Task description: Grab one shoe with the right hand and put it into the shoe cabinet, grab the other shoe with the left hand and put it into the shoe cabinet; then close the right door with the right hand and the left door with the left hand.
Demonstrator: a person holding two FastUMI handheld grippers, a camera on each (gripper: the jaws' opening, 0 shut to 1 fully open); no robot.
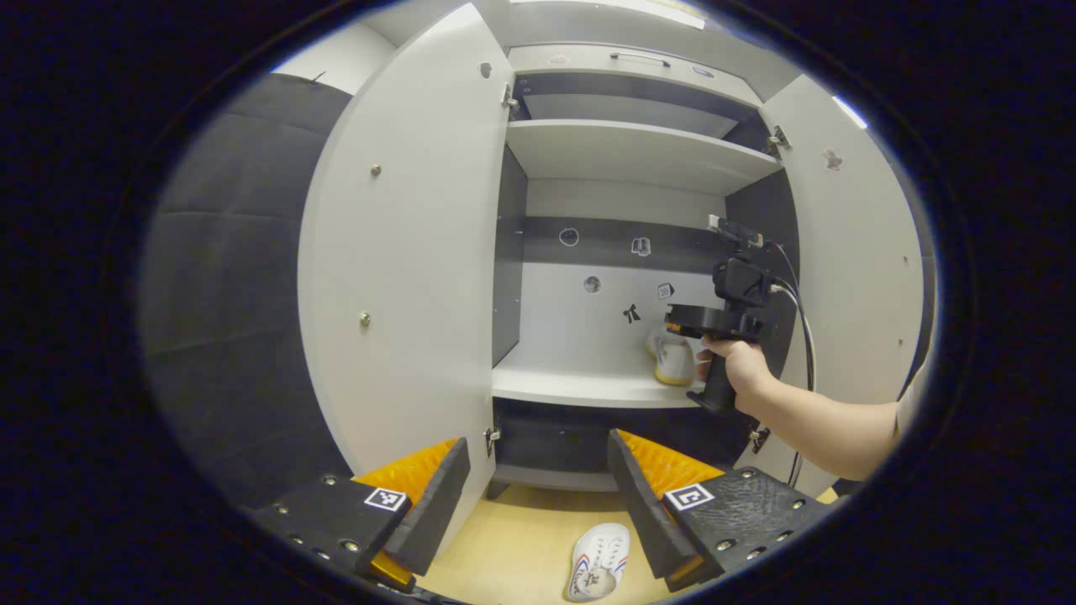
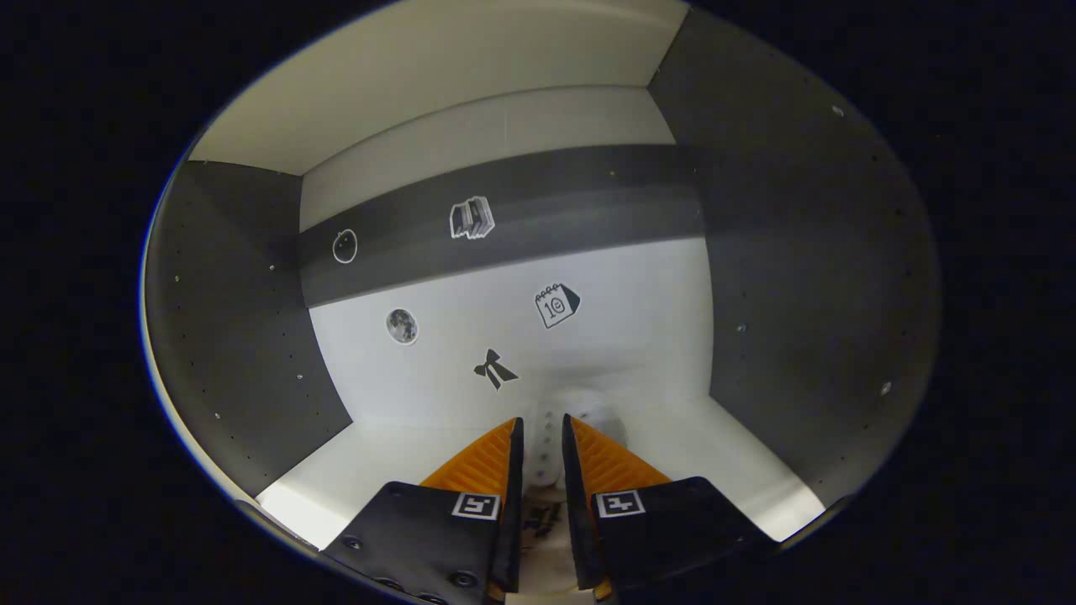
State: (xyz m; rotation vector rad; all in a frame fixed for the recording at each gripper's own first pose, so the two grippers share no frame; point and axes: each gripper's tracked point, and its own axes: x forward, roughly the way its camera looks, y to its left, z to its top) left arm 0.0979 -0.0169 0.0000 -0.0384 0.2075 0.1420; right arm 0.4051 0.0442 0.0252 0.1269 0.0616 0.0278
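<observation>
Right tool (image 2: pixel 538 437): reaching into the shoe cabinet's middle compartment, its two fingers nearly together and pressing on either side of a white shoe (image 2: pixel 580 412), which is sitting on the pale shelf (image 2: pixel 740 470) close to the back wall.
Right tool seen from the left gripper view (image 1: pixel 685 332): a hand (image 1: pixel 740 365) is gripping its handle inside the cabinet, with a cable trailing from it; the held shoe (image 1: pixel 672 357) is resting on the middle shelf (image 1: pixel 572 382), toward the right side.
Left tool (image 1: pixel 538 470): hanging low in front of the cabinet with its jaws standing wide apart and gripping nothing.
Second shoe (image 1: pixel 598 561): lying on the pale wooden floor (image 1: pixel 521 538) in front of the cabinet, showing between the left tool's fingers, touched by neither.
Shoe cabinet (image 1: pixel 630 151): standing with both doors swung open; the left door (image 1: pixel 403 277) is taking up much of the left gripper view, the right door (image 1: pixel 857 252) is angling outward on the far side.
Back wall of the compartment (image 2: pixel 639 336): carrying several small stickers, among them a bow (image 2: pixel 495 369), just beyond the right tool's tips.
</observation>
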